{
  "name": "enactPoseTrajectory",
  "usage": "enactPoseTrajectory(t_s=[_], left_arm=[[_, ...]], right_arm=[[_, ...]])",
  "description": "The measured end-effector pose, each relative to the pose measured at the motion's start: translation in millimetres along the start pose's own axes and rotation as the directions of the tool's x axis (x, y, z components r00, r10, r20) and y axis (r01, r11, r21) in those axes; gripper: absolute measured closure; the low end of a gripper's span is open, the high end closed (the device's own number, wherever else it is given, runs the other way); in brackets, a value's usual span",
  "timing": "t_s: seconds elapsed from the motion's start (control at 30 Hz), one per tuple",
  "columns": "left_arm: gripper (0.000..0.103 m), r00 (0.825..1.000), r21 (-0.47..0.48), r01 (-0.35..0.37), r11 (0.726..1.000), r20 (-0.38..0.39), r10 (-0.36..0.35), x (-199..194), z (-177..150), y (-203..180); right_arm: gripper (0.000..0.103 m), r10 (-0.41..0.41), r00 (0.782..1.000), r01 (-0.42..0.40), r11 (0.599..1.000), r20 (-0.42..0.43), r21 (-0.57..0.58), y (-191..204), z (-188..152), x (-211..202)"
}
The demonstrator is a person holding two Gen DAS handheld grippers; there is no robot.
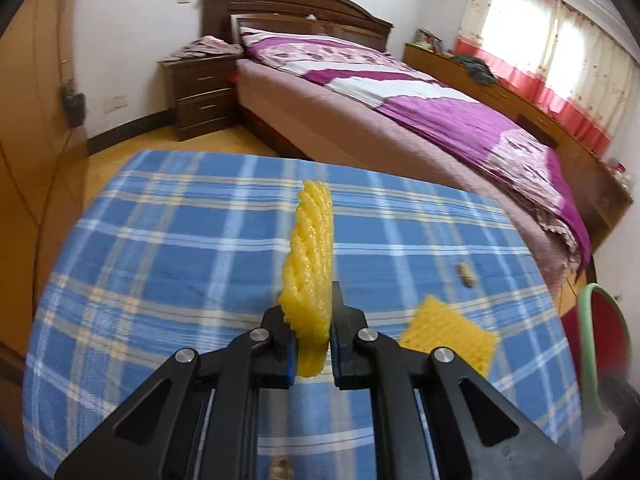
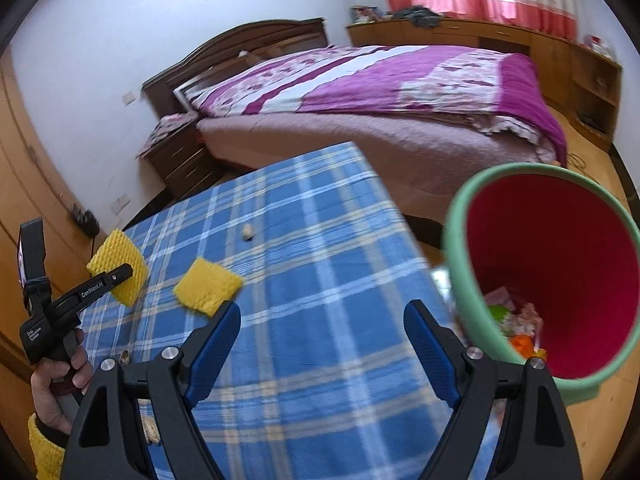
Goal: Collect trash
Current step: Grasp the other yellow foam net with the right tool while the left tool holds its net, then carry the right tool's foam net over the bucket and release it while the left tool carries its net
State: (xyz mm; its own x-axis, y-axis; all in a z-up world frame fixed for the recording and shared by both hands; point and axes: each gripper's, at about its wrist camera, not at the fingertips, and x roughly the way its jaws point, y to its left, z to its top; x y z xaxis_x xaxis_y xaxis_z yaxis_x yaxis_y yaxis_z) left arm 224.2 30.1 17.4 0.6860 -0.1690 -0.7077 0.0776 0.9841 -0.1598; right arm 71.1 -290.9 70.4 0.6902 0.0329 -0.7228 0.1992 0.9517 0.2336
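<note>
The left gripper (image 1: 313, 336) is clamped on a yellow foam net (image 1: 308, 268), held edge-on and lifted above the bench (image 1: 160, 240), which carries a blue plaid cloth; a second yellow foam piece (image 1: 448, 332) lies flat on the cloth just right of that gripper; a small brown scrap (image 1: 464, 274) lies farther right, apart from it; the right gripper (image 2: 322, 340) hovers over the bench with its blue-padded jaws wide apart and nothing between them; the bin (image 2: 460, 280), green-rimmed with a red interior, stands off the bench's right edge, tilted toward the camera, with mixed trash (image 2: 516, 324) at its bottom; a bed (image 2: 400, 80) stands beyond.
</note>
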Motion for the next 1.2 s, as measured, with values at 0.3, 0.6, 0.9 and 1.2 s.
enactPoseTrajectory(t_s=[0.3, 0.6, 0.9, 1.2], left_arm=[[0.091, 0.999, -0.025, -0.005, 1.000, 0.036, 0.005, 4, -5, 12], [0.091, 0.996, -0.017, 0.012, 1.000, 0.087, -0.010, -8, -7, 14], [0.091, 0.996, -0.031, 0.016, 0.999, 0.092, -0.013, -10, -7, 18], [0.091, 0.995, -0.024, 0.024, 0.999, 0.094, -0.022, -9, -9, 15]], right_arm=[[0.017, 0.019, 0.997, -0.029, 0.992, -0.076, -0.123, 57, 6, 52], [0.027, 0.017, 0.993, -0.037, 0.985, -0.119, -0.171, 97, 4, 96], [0.064, 0.012, 0.993, -0.037, 0.977, -0.116, -0.211, 115, -2, 110], [0.093, 0.023, 0.997, -0.040, 0.971, -0.074, -0.235, 119, -5, 100]])
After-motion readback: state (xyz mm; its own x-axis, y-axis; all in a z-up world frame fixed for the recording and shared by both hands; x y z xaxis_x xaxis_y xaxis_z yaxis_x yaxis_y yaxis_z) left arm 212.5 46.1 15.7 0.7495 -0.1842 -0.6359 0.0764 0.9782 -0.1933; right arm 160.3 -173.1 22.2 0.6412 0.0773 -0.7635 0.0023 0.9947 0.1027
